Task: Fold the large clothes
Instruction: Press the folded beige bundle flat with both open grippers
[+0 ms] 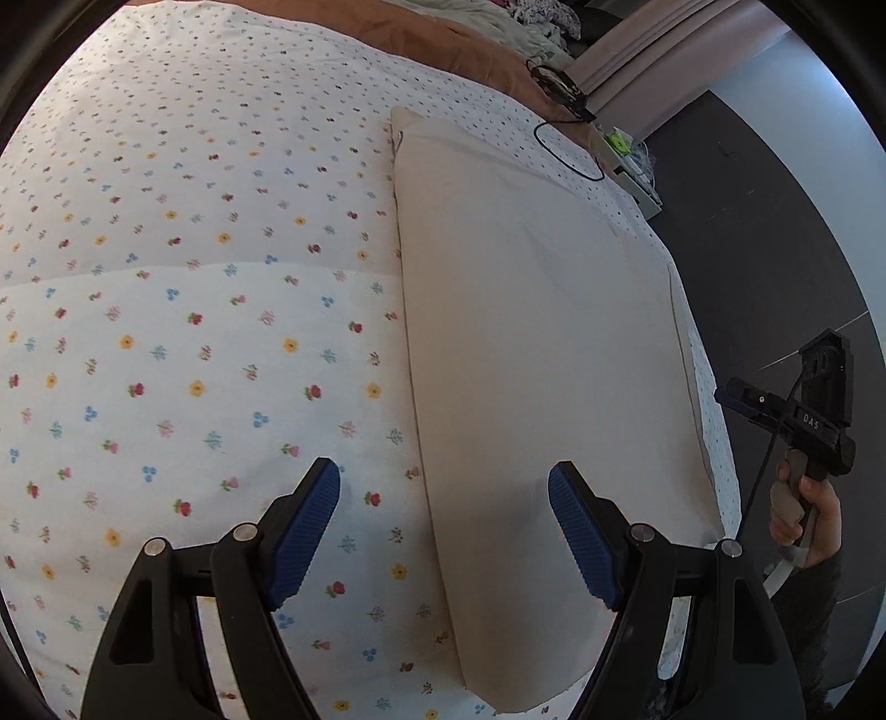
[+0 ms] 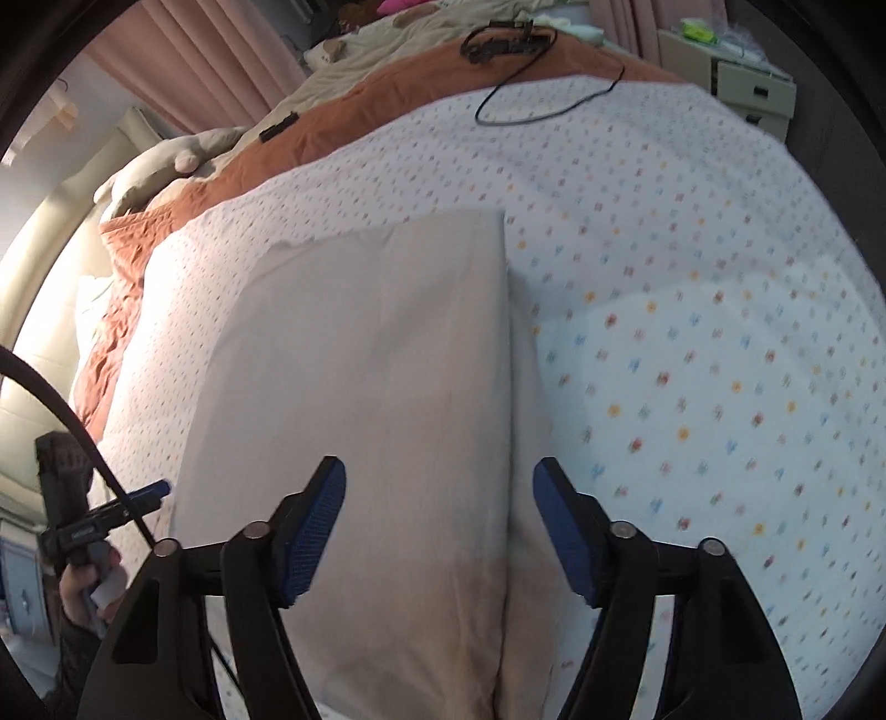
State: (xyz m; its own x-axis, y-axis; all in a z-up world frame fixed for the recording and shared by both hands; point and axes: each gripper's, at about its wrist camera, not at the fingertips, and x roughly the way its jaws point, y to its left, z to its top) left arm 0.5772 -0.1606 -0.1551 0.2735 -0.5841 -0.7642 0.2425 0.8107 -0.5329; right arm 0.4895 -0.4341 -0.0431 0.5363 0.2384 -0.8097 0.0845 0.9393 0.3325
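Note:
A plain cream garment (image 1: 542, 354) lies folded into a long flat strip on a bed covered by a white floral sheet (image 1: 194, 277). It also shows in the right wrist view (image 2: 376, 354), with a fold line down its right side. My left gripper (image 1: 443, 531) is open and empty, hovering over the strip's near left edge. My right gripper (image 2: 440, 526) is open and empty above the strip's near end. The right gripper also shows in the left wrist view (image 1: 736, 401) off the bed's right side; the left gripper shows in the right wrist view (image 2: 149, 493) at the left.
A rust-brown blanket (image 2: 387, 88) and piled bedding (image 2: 387, 39) lie at the far end of the bed. A black cable with a small device (image 2: 509, 44) rests there. A cream drawer unit (image 2: 736, 77) stands beyond. Dark floor (image 1: 775, 221) runs along the bed's right side.

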